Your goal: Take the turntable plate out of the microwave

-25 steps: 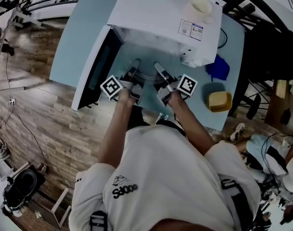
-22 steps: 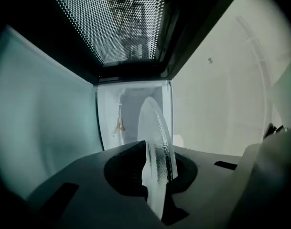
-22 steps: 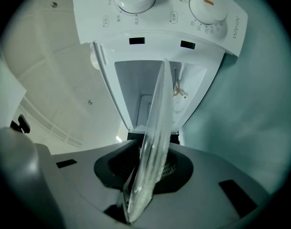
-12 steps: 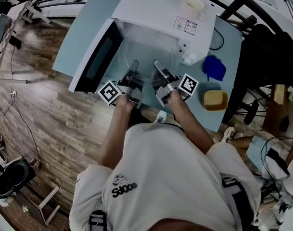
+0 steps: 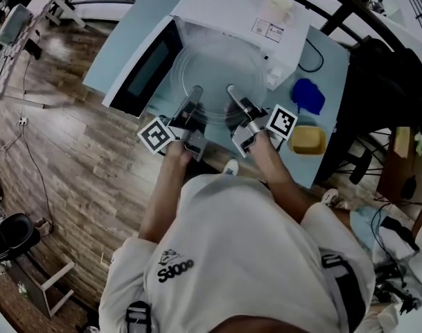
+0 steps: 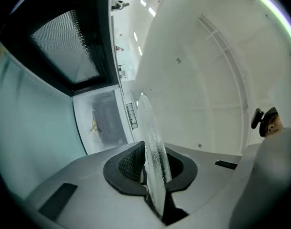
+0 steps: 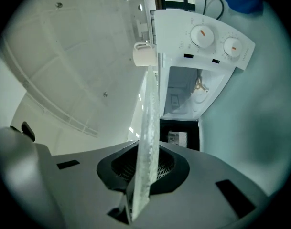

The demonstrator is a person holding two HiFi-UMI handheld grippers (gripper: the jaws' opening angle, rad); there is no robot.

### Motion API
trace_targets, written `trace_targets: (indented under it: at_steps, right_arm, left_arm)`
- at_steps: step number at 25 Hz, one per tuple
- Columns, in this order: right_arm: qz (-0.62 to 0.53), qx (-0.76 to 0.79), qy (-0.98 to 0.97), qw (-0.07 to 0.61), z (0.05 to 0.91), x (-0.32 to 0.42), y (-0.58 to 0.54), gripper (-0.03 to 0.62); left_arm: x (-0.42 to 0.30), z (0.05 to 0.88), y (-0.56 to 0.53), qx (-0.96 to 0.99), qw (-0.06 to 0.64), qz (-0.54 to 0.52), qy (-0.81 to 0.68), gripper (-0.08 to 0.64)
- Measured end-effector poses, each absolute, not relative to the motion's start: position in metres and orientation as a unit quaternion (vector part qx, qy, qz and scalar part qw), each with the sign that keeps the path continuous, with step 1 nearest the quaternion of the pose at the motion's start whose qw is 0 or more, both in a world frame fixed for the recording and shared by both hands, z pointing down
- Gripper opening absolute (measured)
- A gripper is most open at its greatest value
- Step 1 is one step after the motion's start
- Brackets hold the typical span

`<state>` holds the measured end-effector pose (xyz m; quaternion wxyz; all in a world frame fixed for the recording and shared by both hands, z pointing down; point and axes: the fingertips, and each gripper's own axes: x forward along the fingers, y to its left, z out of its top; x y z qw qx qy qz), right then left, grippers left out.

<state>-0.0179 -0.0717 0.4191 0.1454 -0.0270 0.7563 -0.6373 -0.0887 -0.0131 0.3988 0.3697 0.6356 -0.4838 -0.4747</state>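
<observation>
The left gripper (image 6: 155,171) is clamped on the near rim of the glass turntable plate (image 5: 214,71), its ribbed pads (image 6: 130,162) pressing both faces with the glass seen edge-on between them; the right gripper (image 7: 144,168) has just been closing its jaws, and the same rim now sits pinched between its pads (image 7: 168,168) too; neither pair shows any gap beside the glass. In the head view the two grips fall at about 7 o'clock and 5 o'clock on the disc, so the plate runs away from the fingertips toward 12 o'clock, nearly level with its far edge a little raised; being round it has no long axis, and neither hand is nearer than the other. Beyond it, at 12 o'clock, stands the open microwave (image 5: 231,5), its door (image 5: 145,71) swung out toward 9 o'clock, all on a pale blue table (image 5: 124,33); the plate hangs in front of the opening, and whether its far rim has fully cleared the cavity I cannot tell. The coming move, I judge, is a straight pull toward 6 o'clock, both hands together so that the glass does not twist in the pads.
</observation>
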Motion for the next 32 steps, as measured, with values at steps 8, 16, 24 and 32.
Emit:
trace_targets:
  at_steps: [8, 16, 24, 32]
  right_arm:
    - [-0.605, -0.024, 0.779, 0.161, 0.388, 0.021, -0.059, 0.021]
    - [-0.586, -0.03, 0.79, 0.175, 0.373, 0.037, -0.054, 0.02]
    - [-0.582, -0.031, 0.794, 0.172, 0.365, 0.042, -0.047, 0.021]
    - [-0.568, -0.025, 0.805, 0.169, 0.355, 0.039, -0.044, 0.021]
  left_arm:
    - [-0.049, 0.38, 0.0, 0.744, 0.295, -0.282, -0.529, 0.082]
    - [-0.031, 0.367, 0.005, 0.773, 0.265, -0.242, -0.522, 0.098]
    - [-0.026, 0.359, 0.011, 0.769, 0.271, -0.25, -0.522, 0.098]
    - [-0.029, 0.352, 0.014, 0.767, 0.269, -0.256, -0.523, 0.098]
